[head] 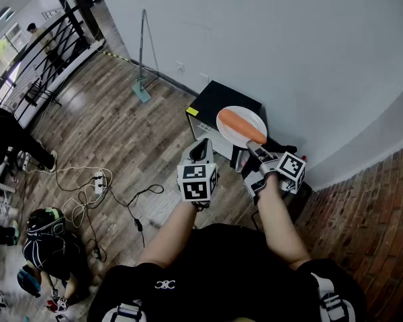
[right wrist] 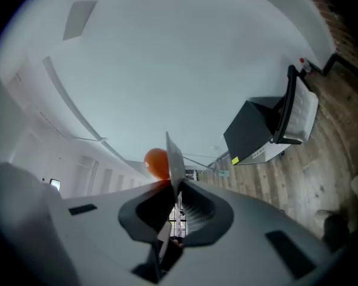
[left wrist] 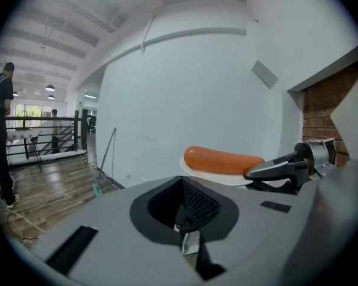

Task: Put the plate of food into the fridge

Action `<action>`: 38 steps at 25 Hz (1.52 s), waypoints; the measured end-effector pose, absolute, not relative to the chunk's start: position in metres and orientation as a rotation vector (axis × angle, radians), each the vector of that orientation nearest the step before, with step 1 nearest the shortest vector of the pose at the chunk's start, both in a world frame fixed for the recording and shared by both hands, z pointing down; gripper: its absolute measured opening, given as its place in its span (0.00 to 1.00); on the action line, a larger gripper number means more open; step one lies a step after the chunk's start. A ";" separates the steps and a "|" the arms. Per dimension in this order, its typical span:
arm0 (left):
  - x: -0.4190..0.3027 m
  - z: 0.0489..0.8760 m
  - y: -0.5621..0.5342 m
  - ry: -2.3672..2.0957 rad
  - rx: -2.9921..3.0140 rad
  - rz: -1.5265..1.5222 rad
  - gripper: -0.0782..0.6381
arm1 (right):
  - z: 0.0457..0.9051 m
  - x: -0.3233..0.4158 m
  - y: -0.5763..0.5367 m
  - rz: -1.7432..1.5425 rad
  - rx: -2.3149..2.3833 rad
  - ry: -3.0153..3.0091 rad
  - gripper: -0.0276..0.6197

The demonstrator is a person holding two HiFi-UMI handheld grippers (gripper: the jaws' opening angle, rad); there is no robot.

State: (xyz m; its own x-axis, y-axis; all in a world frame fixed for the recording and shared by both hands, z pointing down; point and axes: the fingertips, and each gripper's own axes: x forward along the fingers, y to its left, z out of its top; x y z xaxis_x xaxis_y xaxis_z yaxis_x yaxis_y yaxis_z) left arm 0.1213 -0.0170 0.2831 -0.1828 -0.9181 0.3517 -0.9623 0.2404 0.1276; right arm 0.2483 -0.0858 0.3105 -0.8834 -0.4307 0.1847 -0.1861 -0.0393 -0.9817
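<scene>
Left tool, mid-frame, is pressed together with nothing in it. The right tool beside it pinches the near rim of the plate. It's white, round and stiff, and probably breakable. I'd hold it level, or that smooth orange sausage rolls off. The plate's up in the air, overlapping the black fridge at upper center.

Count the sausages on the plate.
1. One orange sausage lies across the white plate, gripped at its rim by the right claw; none seems hidden.
</scene>
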 end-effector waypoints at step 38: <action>-0.074 0.318 0.082 -2.100 1.676 0.034 0.10 | 0.340 0.068 -0.002 -2.059 -0.687 2.043 0.12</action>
State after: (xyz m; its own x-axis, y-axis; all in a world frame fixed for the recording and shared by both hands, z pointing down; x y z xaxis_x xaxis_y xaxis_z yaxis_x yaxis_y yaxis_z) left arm -0.0744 0.0824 0.3177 -0.1600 -0.9198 0.3582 -0.9310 0.2612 0.2548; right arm 0.0680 -0.0022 0.3402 -0.8815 -0.4243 0.2071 -0.2037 -0.0539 -0.9776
